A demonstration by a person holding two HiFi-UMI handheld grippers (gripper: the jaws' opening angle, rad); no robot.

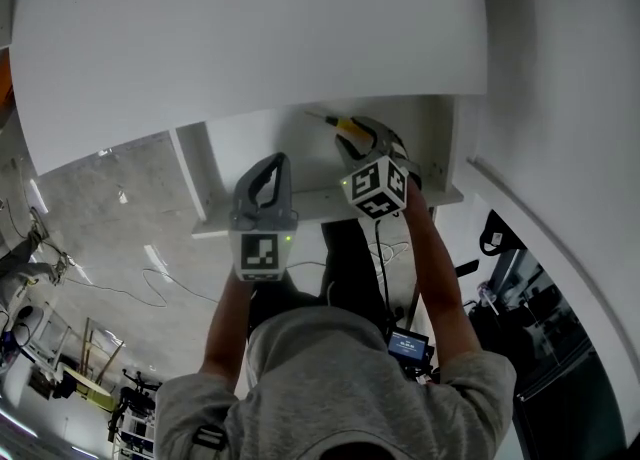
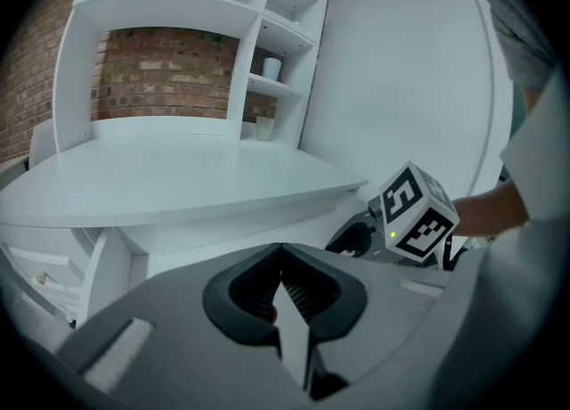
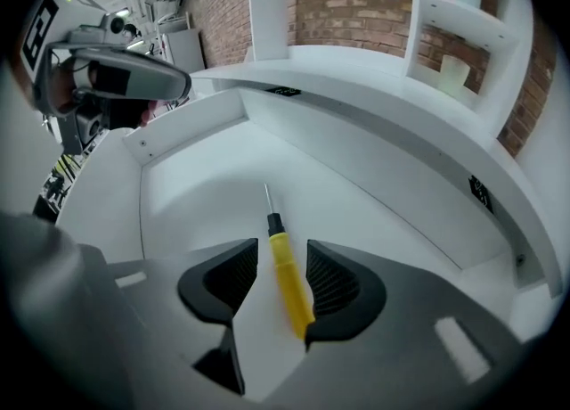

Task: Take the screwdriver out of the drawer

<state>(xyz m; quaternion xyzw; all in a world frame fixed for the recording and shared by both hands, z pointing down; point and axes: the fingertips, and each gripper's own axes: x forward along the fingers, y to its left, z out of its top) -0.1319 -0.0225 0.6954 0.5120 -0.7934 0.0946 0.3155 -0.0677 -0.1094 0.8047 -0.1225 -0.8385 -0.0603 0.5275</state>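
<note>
The yellow-handled screwdriver (image 3: pixel 287 274) is lying on the floor of the open white drawer (image 3: pixel 200 187), its thin metal tip pointing away from the right gripper (image 3: pixel 282 253). That gripper is reaching down into the drawer with its jaws standing wide apart on either side of the handle. The pads are not pressing on the handle, though it is sitting closer to one jaw. The left gripper (image 2: pixel 280 282) is hovering just beside the right one at the drawer's front, its jaws together. Ahead of both grippers, the white surface (image 2: pixel 178 176) is overhanging the drawer. Beyond it, shelves are holding a white cup (image 2: pixel 272 68).
</note>
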